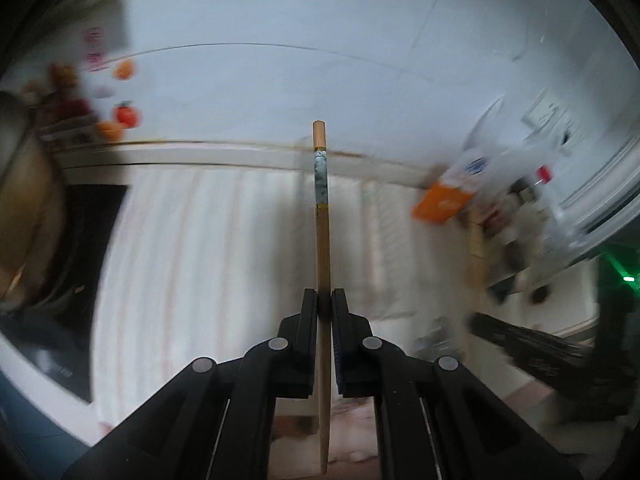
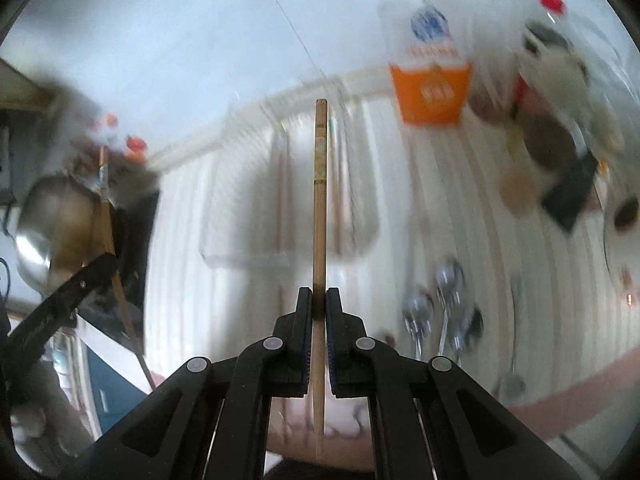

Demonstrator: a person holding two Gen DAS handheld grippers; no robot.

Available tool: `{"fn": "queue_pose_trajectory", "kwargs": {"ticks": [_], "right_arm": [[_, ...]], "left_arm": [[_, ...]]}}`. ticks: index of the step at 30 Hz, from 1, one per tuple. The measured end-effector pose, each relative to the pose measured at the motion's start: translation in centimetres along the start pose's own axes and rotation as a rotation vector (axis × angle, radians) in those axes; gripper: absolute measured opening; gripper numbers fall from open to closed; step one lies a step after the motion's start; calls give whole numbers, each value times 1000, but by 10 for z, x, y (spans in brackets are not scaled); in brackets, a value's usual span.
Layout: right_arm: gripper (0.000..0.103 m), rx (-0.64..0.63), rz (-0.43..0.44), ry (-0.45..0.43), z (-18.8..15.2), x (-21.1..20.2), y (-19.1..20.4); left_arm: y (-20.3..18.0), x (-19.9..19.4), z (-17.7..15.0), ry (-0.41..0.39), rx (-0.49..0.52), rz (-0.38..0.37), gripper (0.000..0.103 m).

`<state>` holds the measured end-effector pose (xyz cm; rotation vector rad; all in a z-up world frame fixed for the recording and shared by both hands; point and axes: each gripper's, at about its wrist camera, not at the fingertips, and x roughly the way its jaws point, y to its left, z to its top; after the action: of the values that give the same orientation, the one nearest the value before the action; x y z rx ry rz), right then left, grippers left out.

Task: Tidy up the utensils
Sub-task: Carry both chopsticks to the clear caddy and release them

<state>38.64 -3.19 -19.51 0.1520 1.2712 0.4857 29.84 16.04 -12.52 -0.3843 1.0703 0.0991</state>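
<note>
Left chopstick (image 1: 322,240): a wooden stick with a mottled green band near its blunt end was pinched between the pads of the left hand-held gripper (image 1: 324,304), the blunt end pointing away and the thin tip running back under the camera.

Right chopstick (image 2: 320,200): a plainer wooden stick with a faint patterned band was clamped in the same way by the right hand-held gripper (image 2: 319,302), its jaws pressed together on the shaft.

Position of both sticks: each was held in the air above the desk, clear of the striped white cloth (image 2: 500,280) beneath; neither touched anything but its own pads.

Tray: a pale, shallow tray (image 2: 288,256), badly blurred, was seen on the cloth beyond the right stick, with what looked like further sticks inside; this could not be confirmed.

Spoons: several metal spoons (image 2: 444,312) lay loose on the cloth toward the desk's near edge, right of the tray.

Far edge: an orange carton (image 2: 430,88) and blurred clutter were seen along the desk's far right corner, a metal bowl (image 2: 44,216) at the left edge.

Step in hand: judged to be the carrying of a picked-up pair toward its storage place.

Next move: the sticks would need to be brought parallel over the tray, lowered along its length, and only then released.
</note>
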Motion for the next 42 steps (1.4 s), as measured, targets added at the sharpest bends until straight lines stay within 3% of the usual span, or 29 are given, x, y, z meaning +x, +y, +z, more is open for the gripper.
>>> {"fn": "queue_pose_trajectory", "kwargs": {"ticks": [5, 10, 18, 22, 23, 24, 25, 26, 29, 33, 34, 36, 39, 42], "right_arm": [[6, 50, 47, 51, 64, 35, 5], [6, 61, 20, 78, 109, 71, 9], [6, 39, -29, 133, 139, 123, 12], [9, 10, -49, 223, 138, 143, 10], [15, 9, -48, 229, 138, 143, 10], [29, 10, -46, 220, 137, 141, 9], [35, 13, -49, 205, 137, 136, 7], [40, 12, -55, 194, 137, 133, 6], [41, 16, -69, 145, 131, 110, -1], [52, -10, -116, 65, 115, 74, -6], [55, -9, -122, 41, 108, 66, -8], [64, -7, -117, 1, 96, 53, -11], [66, -27, -137, -62, 66, 36, -13], [66, -11, -137, -61, 29, 34, -17]], "left_arm": [[-9, 48, 54, 103, -17, -41, 4], [-8, 110, 86, 206, -33, 3, 4], [2, 169, 99, 323, -50, 32, 5], [1, 173, 99, 358, -59, 57, 8], [1, 170, 99, 351, -60, 63, 8], [1, 165, 99, 339, -56, 69, 10], [1, 158, 98, 319, -45, 93, 15], [2, 153, 98, 296, -38, 118, 27], [1, 127, 94, 192, 2, 190, 56], [5, 90, 79, 40, 28, 270, 85], [6, 84, 75, 11, 30, 284, 98], [9, 70, 63, -47, 31, 286, 103], [12, 59, 41, -56, 51, 330, 103], [19, 50, 8, -70, 48, 369, 103]]}}
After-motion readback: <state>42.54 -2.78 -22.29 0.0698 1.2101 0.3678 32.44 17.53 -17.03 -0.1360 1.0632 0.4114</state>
